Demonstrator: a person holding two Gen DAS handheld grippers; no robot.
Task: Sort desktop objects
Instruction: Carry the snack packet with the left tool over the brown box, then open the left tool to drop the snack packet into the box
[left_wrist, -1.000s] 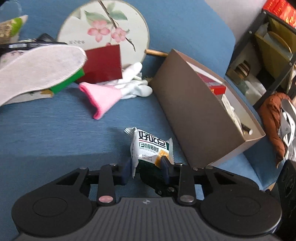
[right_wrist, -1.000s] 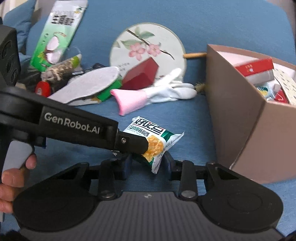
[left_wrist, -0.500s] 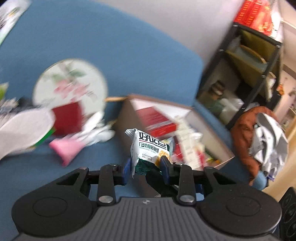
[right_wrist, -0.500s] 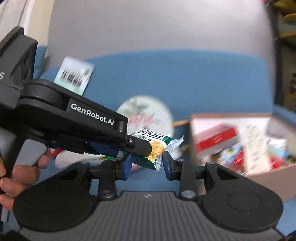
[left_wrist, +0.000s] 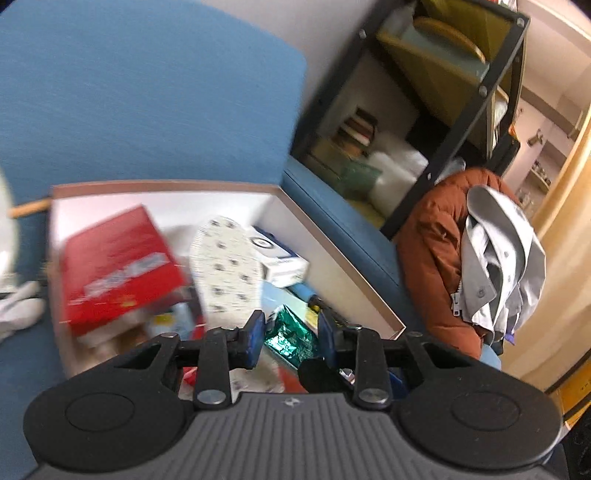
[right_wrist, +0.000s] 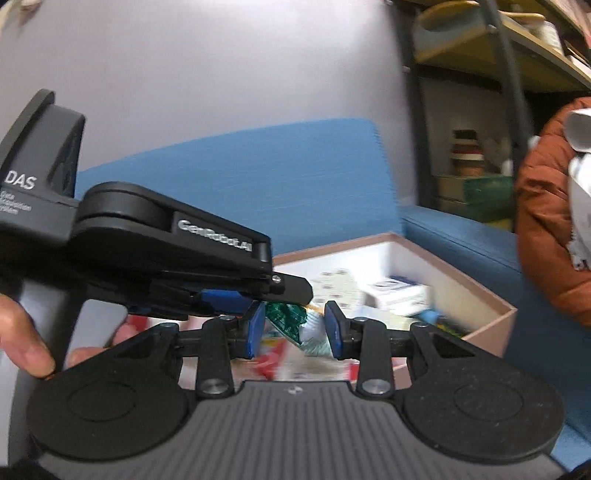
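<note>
My left gripper (left_wrist: 291, 338) hangs over the open brown box (left_wrist: 332, 243), jaws parted. The green-and-white snack packet (left_wrist: 290, 338) shows between and below the fingers, crumpled, down among the box's contents; no pad visibly presses it. In the right wrist view the left gripper (right_wrist: 284, 295) reaches in from the left above the box (right_wrist: 491, 302), and the packet (right_wrist: 291, 317) hangs just under its tip. My right gripper (right_wrist: 293, 330) is open and holds nothing.
The box holds a red carton (left_wrist: 118, 262), a patterned insole (left_wrist: 225, 266) and a white-and-blue carton (left_wrist: 280, 258). It sits on a blue sofa (left_wrist: 129, 92). A black shelf rack (left_wrist: 424, 110) and a brown jacket (left_wrist: 432, 251) stand to the right.
The left gripper carried the snack packet from the sofa seat up and right over the box, then its jaws opened and the packet dropped lower. The right gripper followed alongside, open.
</note>
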